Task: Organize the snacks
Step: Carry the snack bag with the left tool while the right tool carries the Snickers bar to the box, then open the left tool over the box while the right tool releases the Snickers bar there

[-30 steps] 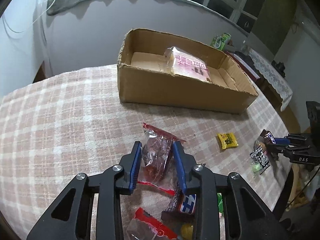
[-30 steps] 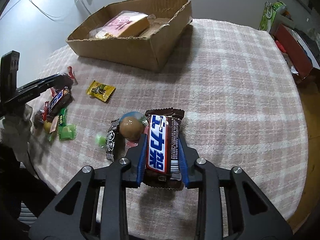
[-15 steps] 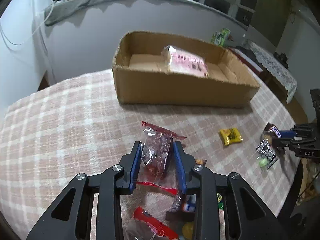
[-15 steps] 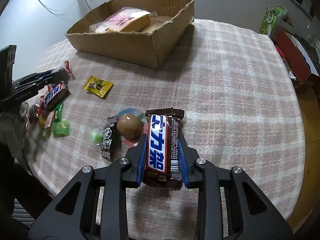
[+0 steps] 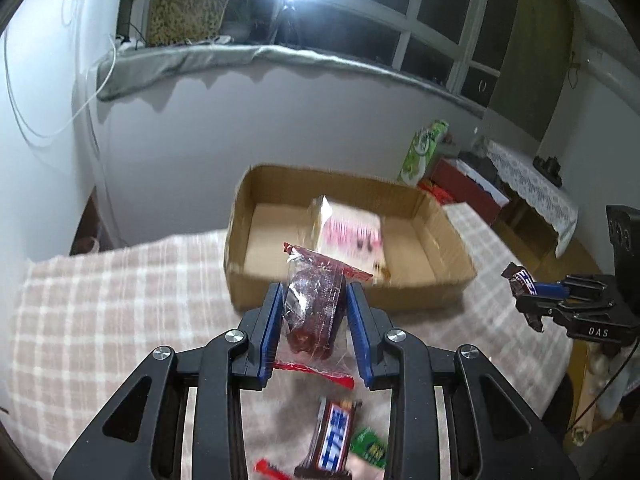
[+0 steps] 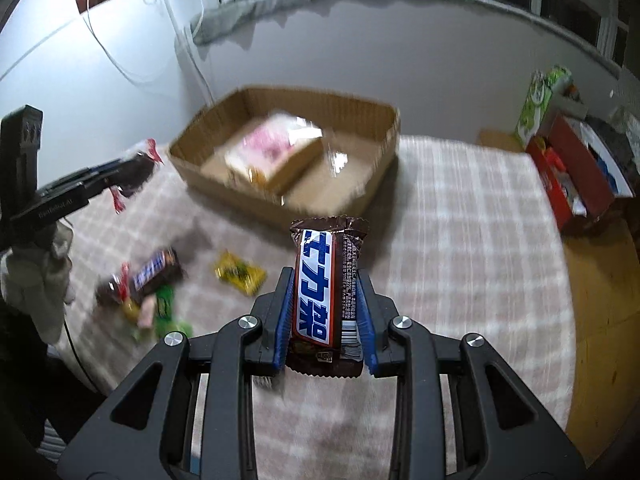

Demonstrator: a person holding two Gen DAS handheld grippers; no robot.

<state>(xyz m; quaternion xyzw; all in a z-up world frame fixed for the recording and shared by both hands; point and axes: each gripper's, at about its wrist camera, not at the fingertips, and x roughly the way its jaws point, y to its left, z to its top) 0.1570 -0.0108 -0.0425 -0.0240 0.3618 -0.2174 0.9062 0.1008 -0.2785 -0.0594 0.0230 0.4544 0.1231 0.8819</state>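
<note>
My left gripper (image 5: 314, 294) is shut on a clear packet with red ends holding a dark red snack (image 5: 314, 308), lifted above the checked tablecloth (image 5: 100, 320). My right gripper (image 6: 326, 280) is shut on a brown chocolate bar (image 6: 326, 284) with a blue and white label, also raised off the table. Ahead of both stands an open cardboard box (image 5: 432, 292) (image 6: 384, 120) with a pink and white packet (image 5: 352, 236) (image 6: 276, 152) inside. Loose snacks lie on the cloth: a second chocolate bar (image 5: 334, 436) (image 6: 154, 274), a yellow sachet (image 6: 240, 272) and green wrappers (image 6: 164, 304).
The other gripper shows in each view, the right one (image 5: 560, 300) at the right edge, the left one (image 6: 92, 184) at the left with a gloved hand (image 6: 36, 272). A green carton (image 6: 536, 100) and a red box (image 6: 576, 176) stand beyond the table's right edge. A grey wall lies behind the box.
Both grippers have risen off the table with their snacks and tilted up, so the box sits lower in view and the wall and window have appeared.
</note>
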